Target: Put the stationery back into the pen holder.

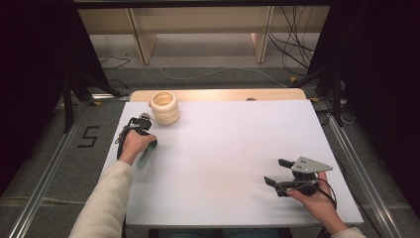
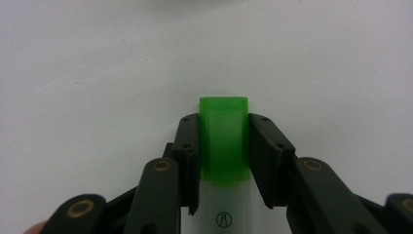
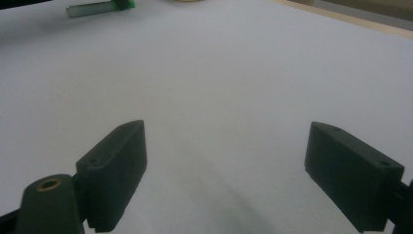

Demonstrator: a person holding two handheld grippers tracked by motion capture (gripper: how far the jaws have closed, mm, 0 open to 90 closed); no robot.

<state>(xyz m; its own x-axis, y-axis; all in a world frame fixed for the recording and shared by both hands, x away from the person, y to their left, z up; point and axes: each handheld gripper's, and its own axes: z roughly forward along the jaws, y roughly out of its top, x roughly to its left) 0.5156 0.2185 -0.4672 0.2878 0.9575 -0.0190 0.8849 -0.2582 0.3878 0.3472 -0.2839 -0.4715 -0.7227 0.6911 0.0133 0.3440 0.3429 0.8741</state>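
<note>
A translucent tube with a green cap (image 2: 223, 136) lies on the white board (image 1: 223, 144). In the left gripper view my left gripper (image 2: 223, 146) has its two black pads tight against both sides of the green cap. In the high view the left gripper (image 1: 151, 145) sits under the person's left hand at the board's left side, and the tube's body (image 1: 144, 157) sticks out toward the near edge. The tube (image 3: 97, 8) also lies far off in the right gripper view. My right gripper (image 1: 276, 172) rests at the near right, jaws wide apart (image 3: 226, 165) with nothing between them.
A cream ribbed ring-shaped pot (image 1: 164, 107) stands at the board's far left corner, just beyond the left hand. A wooden edge (image 1: 218, 94) runs along the board's far side. Cables lie on the floor behind.
</note>
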